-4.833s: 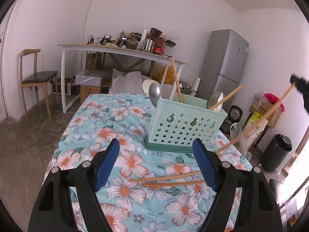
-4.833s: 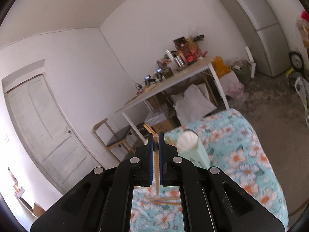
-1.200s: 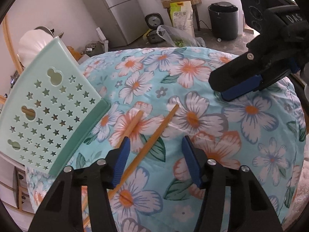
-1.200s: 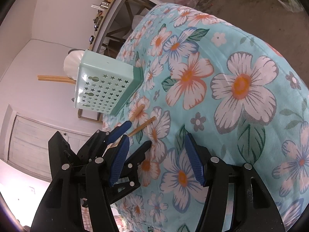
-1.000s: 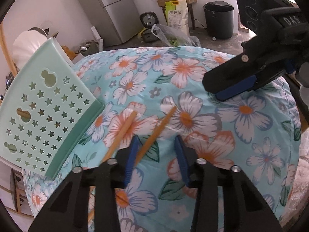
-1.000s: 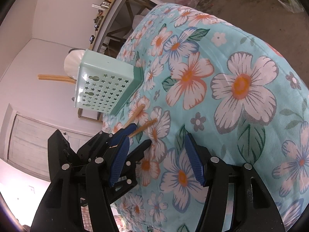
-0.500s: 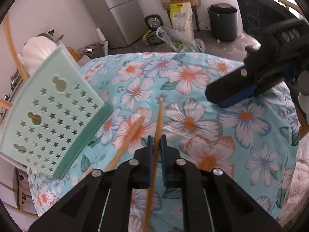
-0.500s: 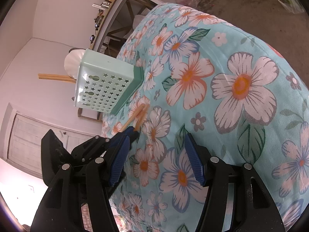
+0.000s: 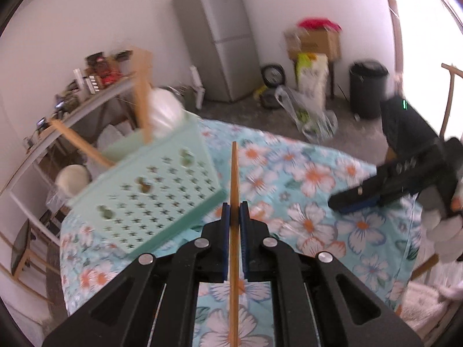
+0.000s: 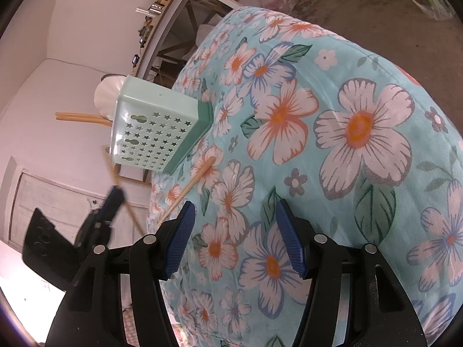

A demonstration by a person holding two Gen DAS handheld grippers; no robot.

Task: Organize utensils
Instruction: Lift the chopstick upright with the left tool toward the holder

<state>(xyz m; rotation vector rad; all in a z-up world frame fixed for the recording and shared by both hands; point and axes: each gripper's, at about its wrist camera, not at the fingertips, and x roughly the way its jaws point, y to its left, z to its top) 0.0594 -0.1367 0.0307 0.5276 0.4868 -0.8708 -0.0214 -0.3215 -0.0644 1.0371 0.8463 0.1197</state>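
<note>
My left gripper (image 9: 233,217) is shut on a wooden chopstick (image 9: 234,173) and holds it lifted above the floral tablecloth, just right of the mint-green star-punched utensil basket (image 9: 150,196). The basket holds chopsticks (image 9: 143,98) and a white spoon (image 9: 163,112). In the right wrist view the basket (image 10: 150,130) stands far left, one chopstick (image 10: 191,185) lies on the cloth beside it, and the left gripper (image 10: 113,202) shows blurred with its chopstick. My right gripper (image 10: 234,243) is open and empty over the cloth; it also shows in the left wrist view (image 9: 376,196).
The floral-covered table (image 9: 318,173) drops off at its right and near edges. Beyond stand a grey fridge (image 9: 220,37), a black bin (image 9: 367,86), bags and boxes (image 9: 312,66), and a cluttered white side table (image 9: 86,98).
My left gripper closed on one chopstick and has lifted it off the cloth, tilting up toward the basket. The other chopstick stays on the cloth. The right gripper stays open and still.
</note>
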